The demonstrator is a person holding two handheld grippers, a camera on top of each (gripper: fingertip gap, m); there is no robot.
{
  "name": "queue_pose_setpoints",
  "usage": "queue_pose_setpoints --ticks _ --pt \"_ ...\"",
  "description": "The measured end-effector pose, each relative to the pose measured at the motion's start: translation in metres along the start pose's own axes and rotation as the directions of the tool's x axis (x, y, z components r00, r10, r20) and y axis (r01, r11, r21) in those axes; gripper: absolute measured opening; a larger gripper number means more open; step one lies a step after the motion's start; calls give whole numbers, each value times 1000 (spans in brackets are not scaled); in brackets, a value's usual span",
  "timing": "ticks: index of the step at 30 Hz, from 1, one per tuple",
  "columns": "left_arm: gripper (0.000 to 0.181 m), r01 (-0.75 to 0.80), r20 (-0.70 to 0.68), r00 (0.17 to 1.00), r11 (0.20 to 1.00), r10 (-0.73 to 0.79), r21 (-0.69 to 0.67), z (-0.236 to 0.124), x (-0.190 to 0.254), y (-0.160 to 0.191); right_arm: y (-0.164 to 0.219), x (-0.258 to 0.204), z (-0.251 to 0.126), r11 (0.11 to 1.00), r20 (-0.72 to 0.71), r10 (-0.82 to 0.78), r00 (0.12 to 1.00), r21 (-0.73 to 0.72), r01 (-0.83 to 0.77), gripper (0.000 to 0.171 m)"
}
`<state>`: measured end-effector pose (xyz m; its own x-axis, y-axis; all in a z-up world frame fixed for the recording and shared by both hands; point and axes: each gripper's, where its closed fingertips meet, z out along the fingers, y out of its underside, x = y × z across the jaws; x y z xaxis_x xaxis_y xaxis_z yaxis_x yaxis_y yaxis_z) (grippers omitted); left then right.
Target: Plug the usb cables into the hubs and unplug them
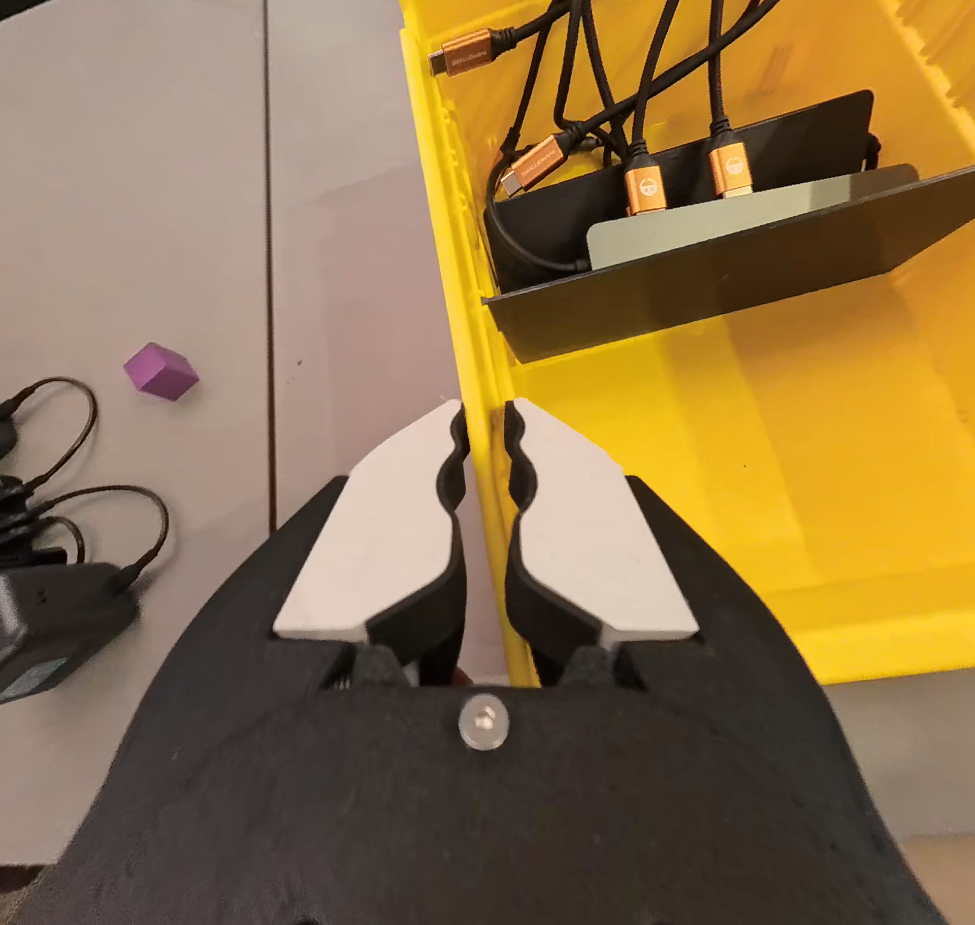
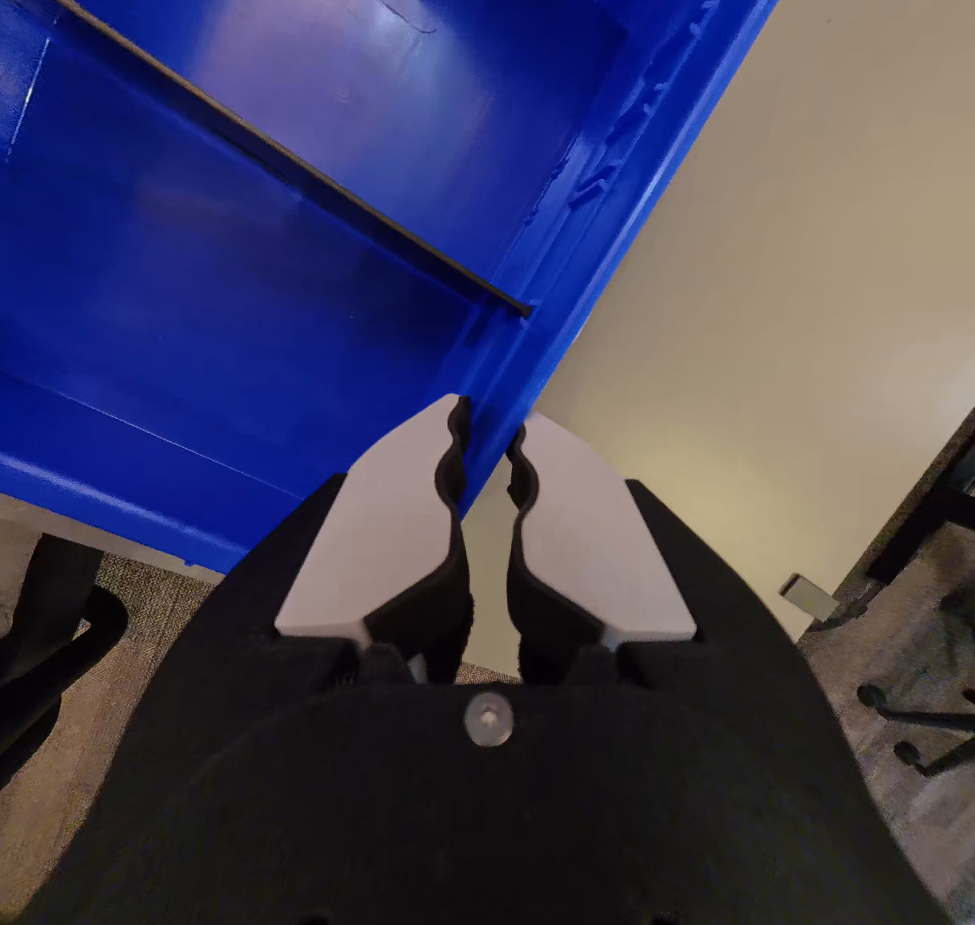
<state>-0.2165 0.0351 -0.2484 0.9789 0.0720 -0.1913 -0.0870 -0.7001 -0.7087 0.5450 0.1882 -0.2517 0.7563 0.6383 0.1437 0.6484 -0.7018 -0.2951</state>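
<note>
A yellow bin [image 1: 738,477] holds a grey hub [image 1: 712,224] in a black holder [image 1: 686,298]. Two orange-ended black cables [image 1: 644,190] [image 1: 730,172] are plugged into the hub. Two other orange plugs [image 1: 467,58] [image 1: 535,164] lie loose at the bin's left side. My left gripper [image 1: 485,414] is closed over the yellow bin's left wall, one finger on each side. In the right wrist view my right gripper [image 2: 493,419] is closed over the right wall of a blue bin [image 2: 264,319] crossed by a thin black divider [image 2: 316,177]. No cable or hub shows in the blue bin.
A purple cube [image 1: 161,372] and a black power adapter [image 1: 53,620] with looped cables lie on the grey table left of the yellow bin. Right of the blue bin is beige tabletop [image 2: 765,266], then its edge, carpet and a chair base [image 2: 923,741]. The gap from one gripper's tips to the other's is roughly 80 cm.
</note>
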Motion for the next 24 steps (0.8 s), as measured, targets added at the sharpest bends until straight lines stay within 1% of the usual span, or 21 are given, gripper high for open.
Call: queue_pose_setpoints --ticks 5,9,13,15,18,20,21,23,24 --pt "12 35 17 999 999 -35 6 -6 -20 11 10 16 -1 999 -51 33 998 -4 -34 14" --pt "12 41 31 999 999 -41 3 -9 -31 17 16 28 -2 1000 -87 3 996 -19 -4 16" --pt "13 24 71 997 1000 -24 -5 -11 -42 22 18 37 -1 999 -83 -50 995 -16 49 16" --pt "13 38 71 997 999 -38 0 -11 -46 24 18 40 0 997 -79 -79 994 -15 78 17" --pt "13 48 66 997 999 -49 18 -11 -50 24 18 42 0 996 -71 -86 994 -12 85 17" --pt "15 20 92 996 1000 -21 15 -11 -52 24 17 43 -1 996 -86 -91 992 -10 91 17" --pt "16 -7 111 994 1000 6 12 -11 -52 24 16 44 -2 996 -109 -84 990 -1 85 19" --pt "25 -35 153 988 999 31 20 -13 -56 22 10 53 -10 992 -247 -105 963 37 118 27" --pt "31 -26 155 988 999 20 42 -14 -57 19 4 53 -17 986 -309 -123 943 68 151 31"
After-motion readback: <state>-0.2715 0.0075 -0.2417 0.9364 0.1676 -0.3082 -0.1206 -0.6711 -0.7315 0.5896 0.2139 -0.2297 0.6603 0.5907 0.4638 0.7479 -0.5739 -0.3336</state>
